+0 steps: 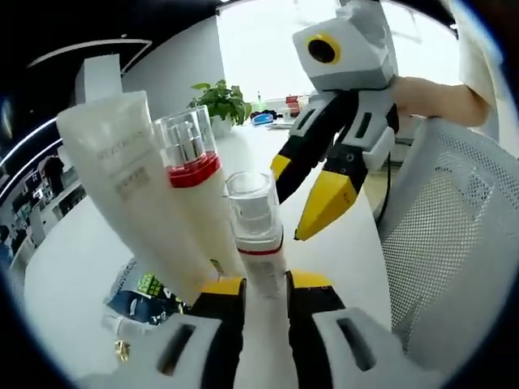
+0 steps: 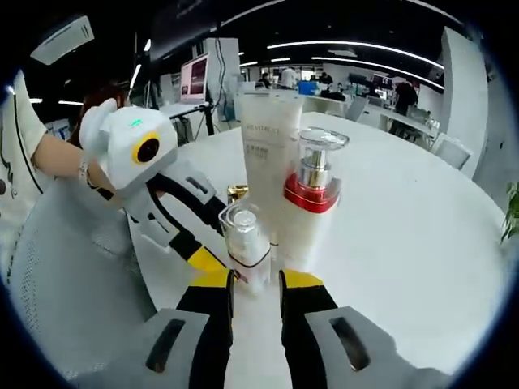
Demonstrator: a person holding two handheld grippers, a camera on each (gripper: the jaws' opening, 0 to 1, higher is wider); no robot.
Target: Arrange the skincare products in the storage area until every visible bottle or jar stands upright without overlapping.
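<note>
Left gripper point(image 1: 264, 285) pinches the small pump bottle point(image 1: 258, 235); right gripper point(image 1: 312, 194) hovers spread—seat it gently upright, clear of the tube point(image 1: 130, 182).

Red-collared pump bottle point(image 2: 310, 212), white table point(image 2: 405, 243)

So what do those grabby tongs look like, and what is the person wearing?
Each pair of tongs has black arms with bright yellow tips on a pale grey body. The right tongs taper to pointed yellow ends. The left tongs show a small green light on their rounded white top. The person wears a white short sleeve and a wristband.
</note>
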